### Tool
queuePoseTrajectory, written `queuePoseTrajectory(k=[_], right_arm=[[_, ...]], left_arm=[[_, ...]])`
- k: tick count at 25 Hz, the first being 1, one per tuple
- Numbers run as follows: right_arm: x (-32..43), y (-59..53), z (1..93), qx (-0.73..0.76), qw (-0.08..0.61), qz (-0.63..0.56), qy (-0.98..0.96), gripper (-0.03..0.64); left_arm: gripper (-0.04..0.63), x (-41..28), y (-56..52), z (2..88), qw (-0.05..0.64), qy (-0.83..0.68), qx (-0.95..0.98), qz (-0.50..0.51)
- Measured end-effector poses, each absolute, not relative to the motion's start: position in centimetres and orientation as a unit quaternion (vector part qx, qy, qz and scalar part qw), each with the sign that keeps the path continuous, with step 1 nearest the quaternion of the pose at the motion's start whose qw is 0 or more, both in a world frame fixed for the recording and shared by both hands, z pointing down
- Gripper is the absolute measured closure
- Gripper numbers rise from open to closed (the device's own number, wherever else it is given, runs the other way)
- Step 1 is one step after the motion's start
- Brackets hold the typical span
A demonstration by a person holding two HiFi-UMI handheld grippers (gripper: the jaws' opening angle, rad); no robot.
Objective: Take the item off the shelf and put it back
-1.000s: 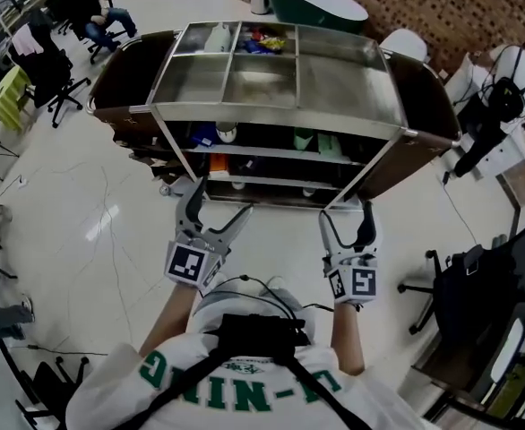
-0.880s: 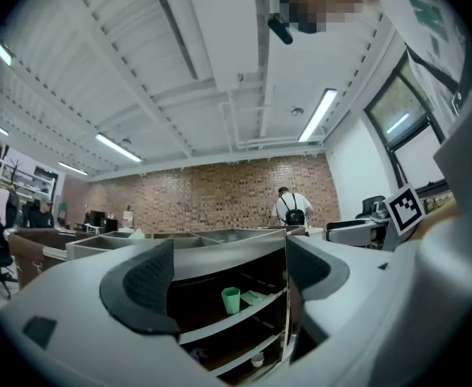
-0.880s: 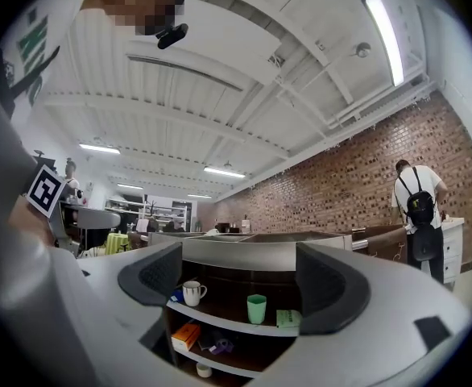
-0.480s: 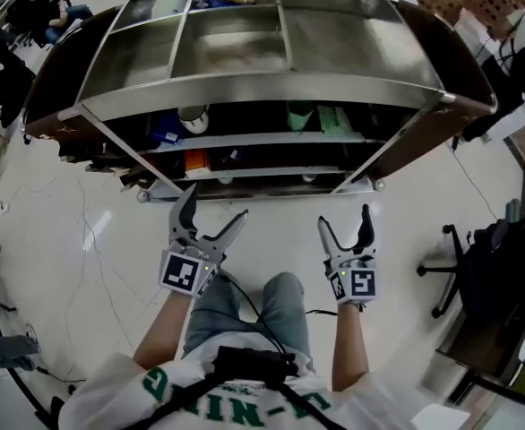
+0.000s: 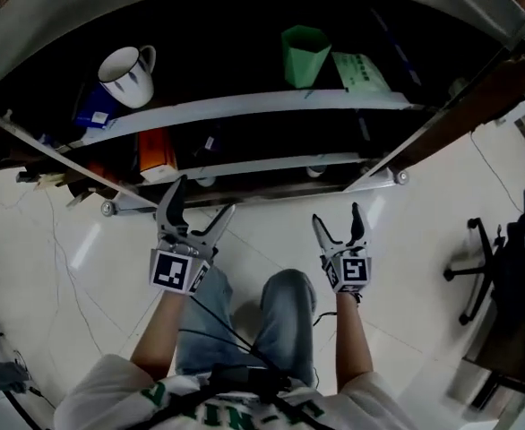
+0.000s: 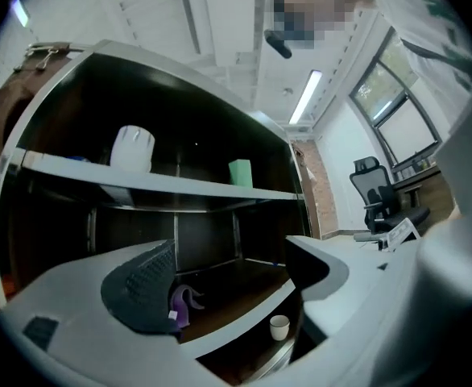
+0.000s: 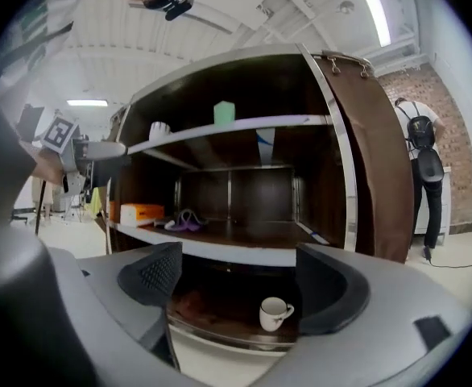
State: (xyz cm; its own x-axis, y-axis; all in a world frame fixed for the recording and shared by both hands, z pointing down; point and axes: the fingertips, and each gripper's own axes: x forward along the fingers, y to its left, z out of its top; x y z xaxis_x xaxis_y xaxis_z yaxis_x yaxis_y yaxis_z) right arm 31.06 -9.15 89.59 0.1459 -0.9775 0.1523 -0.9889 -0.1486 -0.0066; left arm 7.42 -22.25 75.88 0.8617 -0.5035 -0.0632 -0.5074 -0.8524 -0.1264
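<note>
The metal shelf unit (image 5: 245,107) stands in front of me. Its upper shelf carries a white mug (image 5: 126,74), a green cup (image 5: 305,54) and a green booklet (image 5: 363,70). An orange box (image 5: 155,150) lies one level lower. My left gripper (image 5: 202,197) and right gripper (image 5: 337,216) both hover open and empty just before the lowest shelf. The left gripper view shows the white mug (image 6: 131,147), the green cup (image 6: 240,172) and a purple item (image 6: 181,303) beyond the open left gripper (image 6: 228,276). In the right gripper view a small white cup (image 7: 274,313) sits on the bottom shelf, framed by the open right gripper (image 7: 236,280).
A blue item (image 5: 92,110) lies beside the mug. An office chair (image 5: 504,267) stands at the right on the pale floor. A person (image 7: 421,168) stands past the unit's brown side panel (image 7: 373,151). My knees (image 5: 285,294) are below the grippers.
The view has dropped and come closer: the unit's top tray has left the frame and the inner shelves now fill it. Both grippers stayed open in front of me.
</note>
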Motion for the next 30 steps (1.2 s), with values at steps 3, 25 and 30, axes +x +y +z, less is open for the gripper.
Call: queuePoseTrajectory(k=[3, 25, 30], right_arm=[[32.4, -9.9, 96.3, 0.761, 0.063, 0.072, -0.642, 0.164], [45.5, -27.9, 122.2, 0.802, 0.074, 0.196, -0.559, 0.150], [45.3, -26.8, 121.1, 0.796, 0.071, 0.189, -0.571, 0.207]], left_arm=[[0.195, 7.8, -23.7, 80.3, 0.075, 0.263, -0.962, 0.015], [0.195, 3.9, -25.2, 90.0, 0.058, 0.314, -0.948, 0.000], [0.195, 4.6, -24.9, 89.9, 0.050, 0.308, -0.950, -0.004]])
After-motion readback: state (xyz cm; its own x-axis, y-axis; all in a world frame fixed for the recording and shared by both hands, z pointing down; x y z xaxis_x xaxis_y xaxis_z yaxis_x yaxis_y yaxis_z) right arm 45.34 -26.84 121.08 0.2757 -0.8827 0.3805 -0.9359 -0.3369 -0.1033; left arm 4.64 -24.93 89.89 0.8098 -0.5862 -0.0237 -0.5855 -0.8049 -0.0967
